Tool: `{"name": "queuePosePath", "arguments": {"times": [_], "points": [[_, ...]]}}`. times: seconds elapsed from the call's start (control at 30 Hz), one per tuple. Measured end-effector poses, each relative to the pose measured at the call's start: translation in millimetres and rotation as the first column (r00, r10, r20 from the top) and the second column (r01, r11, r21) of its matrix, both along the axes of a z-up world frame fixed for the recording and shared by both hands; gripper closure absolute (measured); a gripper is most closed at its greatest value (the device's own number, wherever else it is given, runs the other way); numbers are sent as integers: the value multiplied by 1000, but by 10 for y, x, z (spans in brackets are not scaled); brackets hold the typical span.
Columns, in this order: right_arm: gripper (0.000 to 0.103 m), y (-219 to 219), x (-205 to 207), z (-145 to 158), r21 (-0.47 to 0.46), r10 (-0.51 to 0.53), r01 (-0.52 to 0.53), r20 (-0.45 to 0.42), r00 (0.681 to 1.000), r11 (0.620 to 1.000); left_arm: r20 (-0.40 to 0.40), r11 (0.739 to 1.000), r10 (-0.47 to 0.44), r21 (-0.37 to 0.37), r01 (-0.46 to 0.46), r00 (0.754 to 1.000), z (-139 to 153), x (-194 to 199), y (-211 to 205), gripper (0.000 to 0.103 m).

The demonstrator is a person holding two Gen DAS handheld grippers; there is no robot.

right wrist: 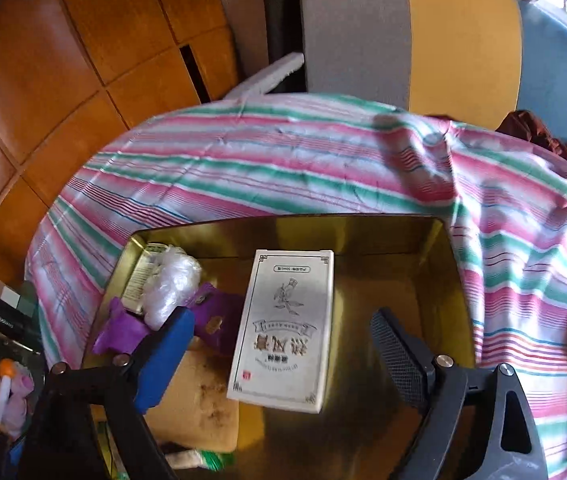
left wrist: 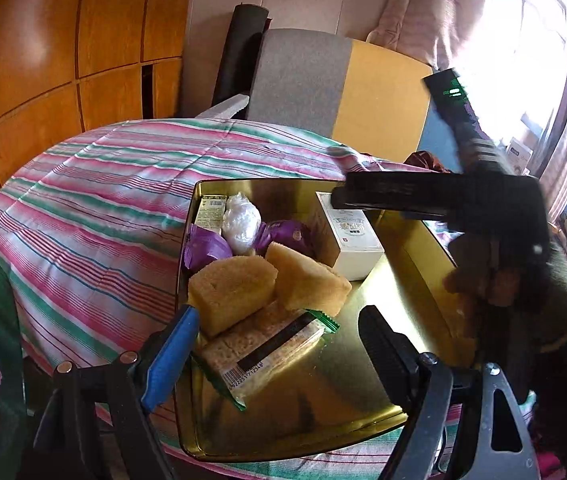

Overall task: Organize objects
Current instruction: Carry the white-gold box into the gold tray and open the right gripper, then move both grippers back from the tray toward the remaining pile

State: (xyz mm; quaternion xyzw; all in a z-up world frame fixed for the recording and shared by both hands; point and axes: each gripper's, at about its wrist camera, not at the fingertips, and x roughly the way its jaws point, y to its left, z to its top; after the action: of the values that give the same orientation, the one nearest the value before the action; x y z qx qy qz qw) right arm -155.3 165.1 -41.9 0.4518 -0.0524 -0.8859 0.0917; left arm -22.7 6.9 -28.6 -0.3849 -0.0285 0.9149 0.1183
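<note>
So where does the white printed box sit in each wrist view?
Left wrist: the white box lies at the far side of the gold tin, right of centre, partly under the right gripper.
Right wrist: it lies flat at picture centre, between the open fingers.
Shared landmark: the clear plastic wad in the tin's far-left corner.

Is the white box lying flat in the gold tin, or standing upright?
Flat. The white box lies inside the gold tin with its printed face up, apart from the open right gripper.
</note>
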Motion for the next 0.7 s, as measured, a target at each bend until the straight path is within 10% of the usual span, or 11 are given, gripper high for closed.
{"name": "queuePosePath", "arguments": {"times": [0.7], "points": [[0,587,1109,398,175,25,8,-187,982,984,-27,995,-32,-99,29,999,53,152,248,19]]}}
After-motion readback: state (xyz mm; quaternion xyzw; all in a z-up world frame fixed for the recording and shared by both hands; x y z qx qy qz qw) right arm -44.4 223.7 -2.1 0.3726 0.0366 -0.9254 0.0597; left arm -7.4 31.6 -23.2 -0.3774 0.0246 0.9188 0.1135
